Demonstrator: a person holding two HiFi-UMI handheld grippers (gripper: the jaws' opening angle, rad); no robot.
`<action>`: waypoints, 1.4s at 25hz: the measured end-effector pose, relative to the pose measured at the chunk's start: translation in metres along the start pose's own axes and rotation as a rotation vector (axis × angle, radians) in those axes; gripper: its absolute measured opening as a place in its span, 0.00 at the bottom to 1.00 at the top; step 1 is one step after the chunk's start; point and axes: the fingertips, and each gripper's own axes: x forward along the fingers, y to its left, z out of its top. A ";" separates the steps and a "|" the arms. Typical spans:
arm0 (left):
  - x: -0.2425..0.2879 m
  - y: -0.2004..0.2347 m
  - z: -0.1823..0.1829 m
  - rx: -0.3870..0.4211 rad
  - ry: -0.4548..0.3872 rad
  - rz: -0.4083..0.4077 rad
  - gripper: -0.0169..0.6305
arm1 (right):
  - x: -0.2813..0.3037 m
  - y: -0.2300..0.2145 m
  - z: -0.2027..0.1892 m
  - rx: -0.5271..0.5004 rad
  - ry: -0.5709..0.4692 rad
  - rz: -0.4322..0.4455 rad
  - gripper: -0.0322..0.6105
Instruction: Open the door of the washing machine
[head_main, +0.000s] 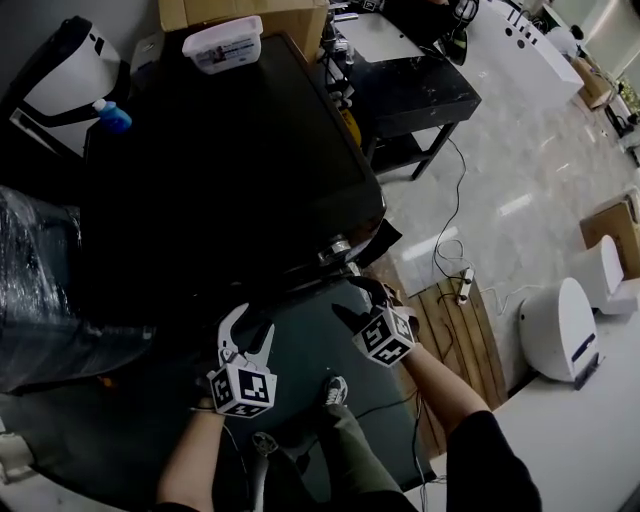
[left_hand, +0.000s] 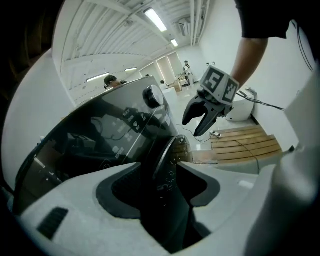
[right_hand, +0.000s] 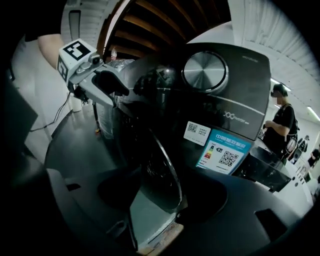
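In the head view, a black front-loading washing machine (head_main: 220, 170) fills the middle, seen from above, so its front is hidden. My left gripper (head_main: 247, 322) and right gripper (head_main: 362, 300) hang side by side just in front of it. From the left gripper view, the round door (left_hand: 165, 160) shows between my open white jaws, apart from them, with the knob (left_hand: 152, 95) above. The right gripper (left_hand: 200, 120) hovers at the right, open and empty. The right gripper view has the door glass (right_hand: 160, 170) between its open dark jaws, and the left gripper (right_hand: 102, 82) up left.
A white box (head_main: 225, 45) and a blue-capped bottle (head_main: 112, 115) sit at the machine's back. A wooden pallet (head_main: 460, 320) with a power strip (head_main: 463, 285) lies to the right. A plastic-wrapped bulk (head_main: 50, 290) stands left. A person (right_hand: 282, 120) stands beyond.
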 end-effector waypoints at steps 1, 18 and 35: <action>0.004 -0.001 0.001 0.008 0.004 -0.005 0.36 | 0.006 -0.001 -0.002 -0.032 0.009 0.012 0.46; 0.044 -0.011 -0.003 0.137 0.105 -0.030 0.36 | 0.059 0.002 -0.019 -0.335 0.047 0.120 0.36; 0.039 -0.015 0.004 0.049 0.062 0.009 0.25 | 0.058 0.005 -0.028 -0.283 0.053 0.032 0.32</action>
